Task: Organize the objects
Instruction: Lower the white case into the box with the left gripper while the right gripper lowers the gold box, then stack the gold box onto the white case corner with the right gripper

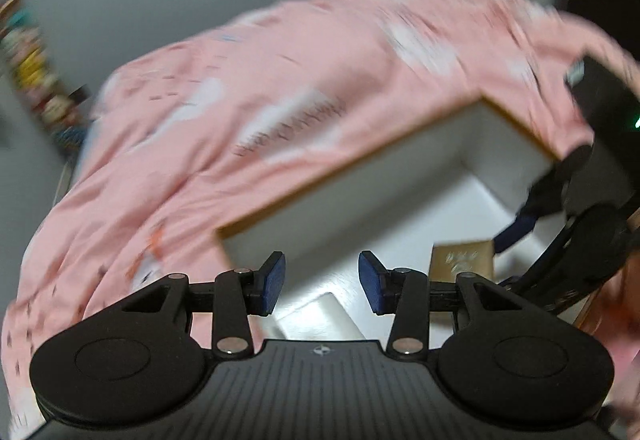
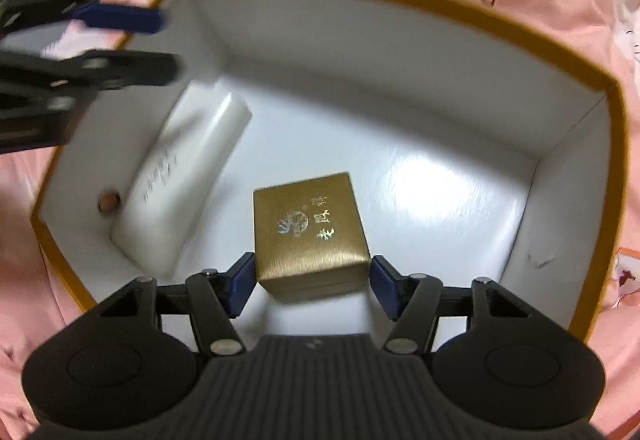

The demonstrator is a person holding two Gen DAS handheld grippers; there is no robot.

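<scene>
**Gold box between your right tongs, inside the big white box**

The gold box (image 2: 310, 236) stands on the white floor of the big box (image 2: 400, 52), the one with white walls and a gold rim. It is near the middle of the floor, a little toward your side. On its top you see shiny printed characters and a round emblem.

Your right gripper (image 2: 310, 286) has its 2 blue pads on both sides of the gold box, at the near lower edge. The left pad seems to touch the box; at the right pad a thin gap shows. So the tongs are half wide around the box, and I cannot tell if they really press it.

Beside the gold box, at the left wall, lies a white packet (image 2: 188, 180) with handwriting-like print. A small round copper thing (image 2: 109, 201) sits on that wall, just beside the packet.

Your left gripper (image 1: 322, 286) is above the left rim of the big box. Its tongs are at middle width and nothing is between them.

The big box rests on a pink cloth (image 1: 280, 88) with white patches and printed words. The left wrist view is blurred.
</scene>
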